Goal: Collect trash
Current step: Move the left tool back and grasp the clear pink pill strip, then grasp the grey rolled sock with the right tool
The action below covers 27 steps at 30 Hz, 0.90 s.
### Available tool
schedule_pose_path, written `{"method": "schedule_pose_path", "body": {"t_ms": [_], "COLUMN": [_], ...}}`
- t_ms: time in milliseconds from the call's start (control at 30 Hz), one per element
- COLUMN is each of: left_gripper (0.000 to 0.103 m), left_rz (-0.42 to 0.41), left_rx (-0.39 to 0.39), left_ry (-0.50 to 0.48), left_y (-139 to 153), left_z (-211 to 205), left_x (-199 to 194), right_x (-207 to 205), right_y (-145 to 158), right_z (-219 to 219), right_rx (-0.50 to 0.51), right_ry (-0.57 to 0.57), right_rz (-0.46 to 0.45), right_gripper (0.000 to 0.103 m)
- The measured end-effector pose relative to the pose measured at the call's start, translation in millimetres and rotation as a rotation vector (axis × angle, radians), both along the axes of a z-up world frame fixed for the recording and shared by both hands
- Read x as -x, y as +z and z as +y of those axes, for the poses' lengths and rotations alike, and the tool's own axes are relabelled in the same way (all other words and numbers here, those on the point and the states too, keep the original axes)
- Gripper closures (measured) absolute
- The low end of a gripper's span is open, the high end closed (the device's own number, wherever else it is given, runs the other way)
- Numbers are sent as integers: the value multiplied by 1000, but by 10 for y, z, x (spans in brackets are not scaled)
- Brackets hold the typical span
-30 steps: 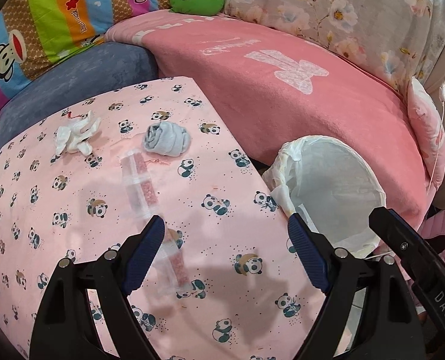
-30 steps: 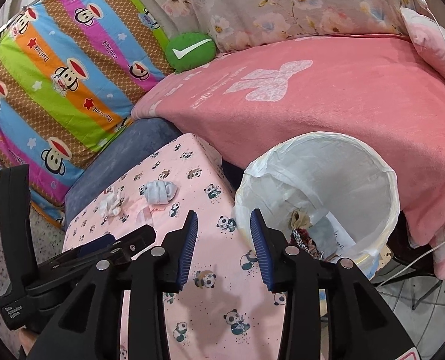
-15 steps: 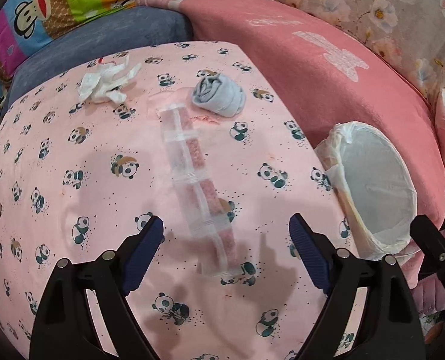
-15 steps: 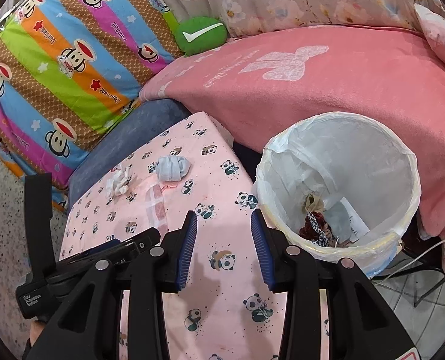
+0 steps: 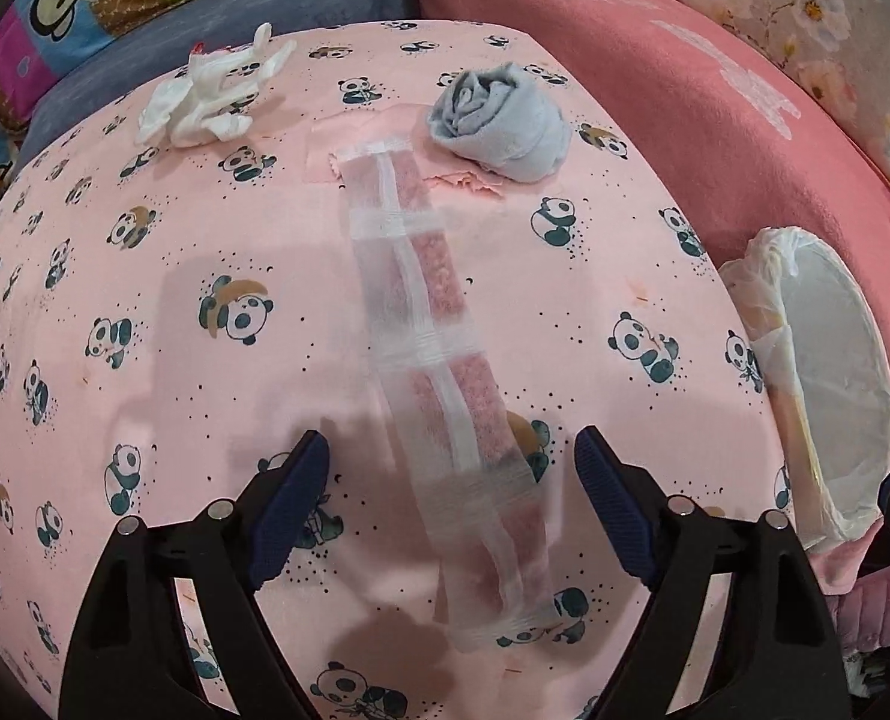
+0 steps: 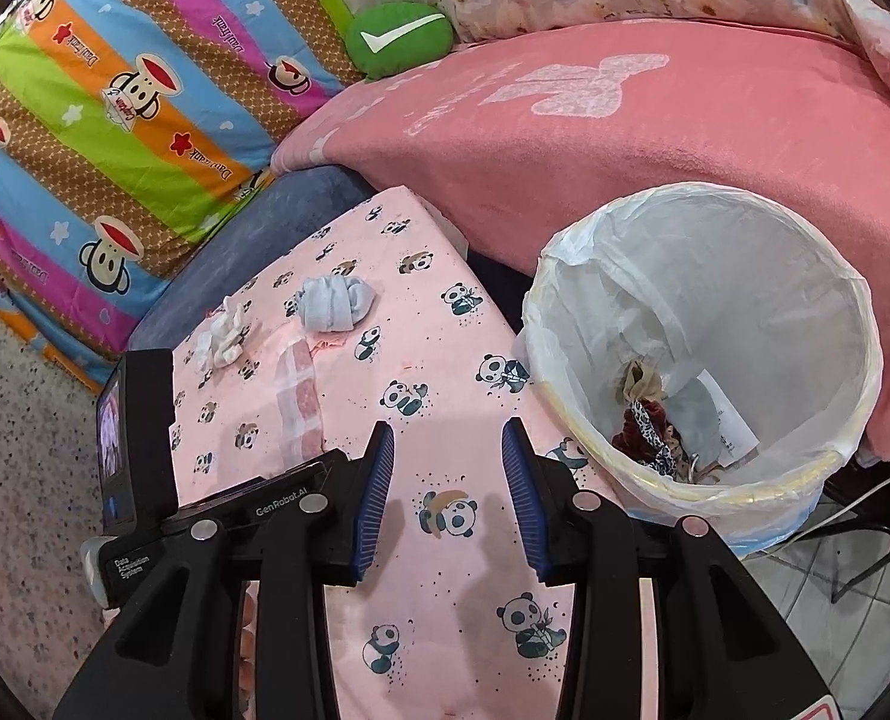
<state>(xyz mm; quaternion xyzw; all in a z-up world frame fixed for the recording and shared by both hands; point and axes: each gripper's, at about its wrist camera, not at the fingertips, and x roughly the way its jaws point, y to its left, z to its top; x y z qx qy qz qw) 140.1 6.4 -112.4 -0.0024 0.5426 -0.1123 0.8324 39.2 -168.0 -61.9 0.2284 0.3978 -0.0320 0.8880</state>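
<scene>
The left gripper (image 5: 451, 456) hangs over the long clear wrapper (image 5: 438, 360) on the panda cloth (image 5: 144, 276). Its jaws have just been closing but do not touch it. The right gripper (image 6: 448, 480) is half open and empty (near the white bin (image 6: 709, 324)).

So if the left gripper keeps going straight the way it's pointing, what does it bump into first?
Most likely the long clear packet strip lying on the panda cloth. The left gripper points steeply down with its jaws open on either side of the strip, which they have just been closing towards. How close is hard to judge.
</scene>
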Motion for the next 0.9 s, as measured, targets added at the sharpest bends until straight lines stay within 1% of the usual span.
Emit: {"method": "schedule_pose_path", "body": {"t_ms": [33, 100, 133, 167, 200, 267, 400, 567, 733, 867, 900], "left_gripper": [36, 56, 62, 76, 84, 88, 89, 89, 89, 89, 89], "left_rz": [-10, -32, -39, -40, -34, -29, -62, -121, -180, -208, -211], "left_rx": [-13, -38, -42, -36, -21, 5, 46, 94, 109, 111, 113], "left_ry": [-8, -24, -32, -37, -44, -43, -27, 2, 27, 51, 56], "left_y": [5, 22, 32, 38, 45, 66, 210, 495, 733, 829, 835], "left_z": [-13, -27, -16, -10, 18, 67, 231, 504, 755, 942, 976], "left_x": [-5, -8, -3, -14, -14, -14, 55, 103, 44, -71, -110], "right_x": [-16, -52, -63, -87, -95, -117, -168, -293, -587, -813, -936], "right_y": [-9, -34, -41, -54, -57, -66, -52, -22, 5, 38, 38], "right_z": [5, 27, 31, 56, 64, 95, 192, 322, 501, 628, 682], "right_rx": [0, 0, 0, -1, 0, 2, 12, -1, -15, 2, 8], "right_ry": [1, 5, 6, 10, 12, 19, 41, 72, 99, 115, 122], "right_rz": [3, 9, 11, 14, 15, 18, 19, 12, 11, 13, 19], "right_gripper": [64, 64, 64, 64, 64, 64, 64, 64, 64, 64, 64]}}
